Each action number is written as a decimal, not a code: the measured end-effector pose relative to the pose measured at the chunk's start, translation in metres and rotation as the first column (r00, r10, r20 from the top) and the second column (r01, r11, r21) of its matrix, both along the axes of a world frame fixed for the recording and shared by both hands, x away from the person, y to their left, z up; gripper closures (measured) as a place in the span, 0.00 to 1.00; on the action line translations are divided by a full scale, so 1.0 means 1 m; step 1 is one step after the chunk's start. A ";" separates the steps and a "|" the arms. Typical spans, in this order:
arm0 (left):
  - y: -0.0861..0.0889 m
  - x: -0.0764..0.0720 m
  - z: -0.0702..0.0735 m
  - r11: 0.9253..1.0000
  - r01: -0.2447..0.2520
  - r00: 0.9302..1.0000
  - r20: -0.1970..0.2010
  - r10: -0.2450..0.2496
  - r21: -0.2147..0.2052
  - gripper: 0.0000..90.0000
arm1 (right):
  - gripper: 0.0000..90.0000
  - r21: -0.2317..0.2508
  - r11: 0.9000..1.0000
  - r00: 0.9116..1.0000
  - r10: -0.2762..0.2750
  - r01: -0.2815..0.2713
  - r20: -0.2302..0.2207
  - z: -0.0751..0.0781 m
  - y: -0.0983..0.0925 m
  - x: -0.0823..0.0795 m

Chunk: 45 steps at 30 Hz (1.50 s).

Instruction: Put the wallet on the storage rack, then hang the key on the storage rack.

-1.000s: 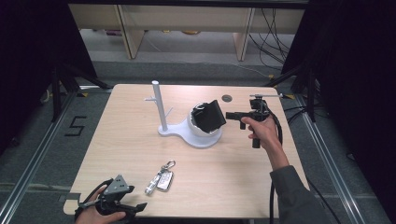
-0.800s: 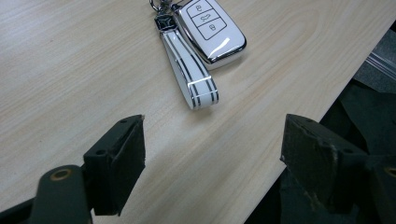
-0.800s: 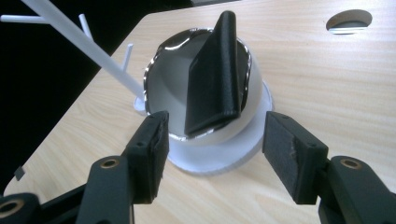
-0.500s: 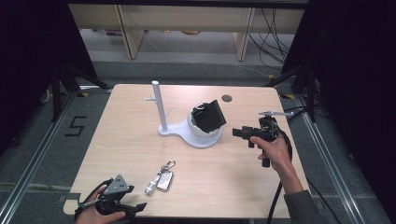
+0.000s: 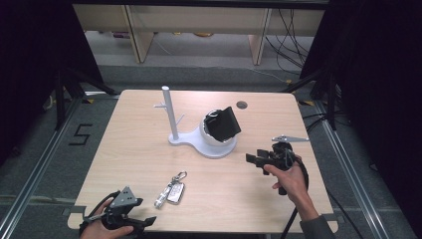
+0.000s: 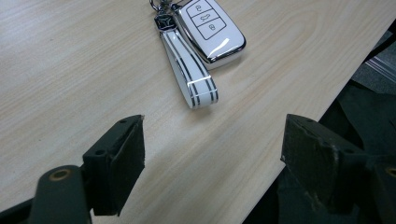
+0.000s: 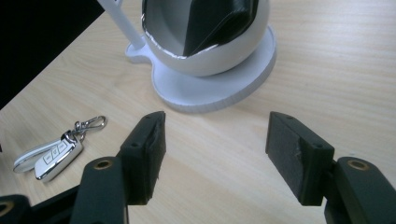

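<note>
One glossy white car key fob (image 5: 175, 192) (striped strap attached) lies near the wood-grain table's (image 5: 139, 149) front edge. One round white bowl stand (image 5: 215, 140) holds a black wallet (image 5: 224, 124). The left gripper (image 5: 130, 222) is spread and empty; the right gripper (image 5: 255, 160) has just been opening, nothing between its jaws.

A light wood-grain desk (image 5: 149, 149) with rounded corners stands on a grey floor (image 5: 209, 74). A small round hole (image 5: 242, 105) sits near the desk's far edge. Metal rails (image 5: 42, 164) run along the floor on both sides of the desk, and the number 5 (image 5: 79, 134) is marked on the floor to the left. Beyond the desk stands pale wooden furniture (image 5: 199, 22), perhaps a shelf or bench, with upright legs. Black cables (image 5: 291, 30) hang and trail at the far right. Dark curtains (image 5: 383, 89) close in both sides. The light is even and soft.
</note>
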<state>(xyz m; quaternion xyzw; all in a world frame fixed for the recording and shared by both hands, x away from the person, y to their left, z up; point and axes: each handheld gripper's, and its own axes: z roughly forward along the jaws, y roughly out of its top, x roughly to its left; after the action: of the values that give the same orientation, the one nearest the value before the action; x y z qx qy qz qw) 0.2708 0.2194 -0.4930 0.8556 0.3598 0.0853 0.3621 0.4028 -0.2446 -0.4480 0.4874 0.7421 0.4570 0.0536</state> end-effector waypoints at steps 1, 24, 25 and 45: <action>0.001 0.000 0.000 1.000 0.006 1.000 0.000 -0.006 0.007 0.24 | 0.42 -0.005 1.000 1.000 -0.002 0.002 -0.006 -0.003 0.002 -0.003; 0.004 0.002 0.003 1.000 -0.006 1.000 0.005 0.006 -0.016 0.23 | 0.34 -0.137 0.980 0.989 0.140 -0.146 -0.053 -0.038 0.028 -0.042; 0.003 0.001 0.002 1.000 -0.022 1.000 0.005 0.022 -0.022 0.23 | 0.34 -0.125 0.979 0.987 0.153 -0.159 -0.057 -0.039 0.029 -0.043; 0.006 0.003 0.002 1.000 -0.020 1.000 0.002 0.020 -0.021 0.23 | 0.32 -0.163 0.972 0.985 0.157 -0.167 -0.074 -0.045 0.027 -0.069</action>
<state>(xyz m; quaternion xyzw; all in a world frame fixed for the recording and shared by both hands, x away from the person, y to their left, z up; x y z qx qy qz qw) 0.2735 0.2251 -0.4908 0.8482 0.3687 0.0860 0.3704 0.3342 -0.2181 -0.4929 0.4325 0.8168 0.3803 0.0345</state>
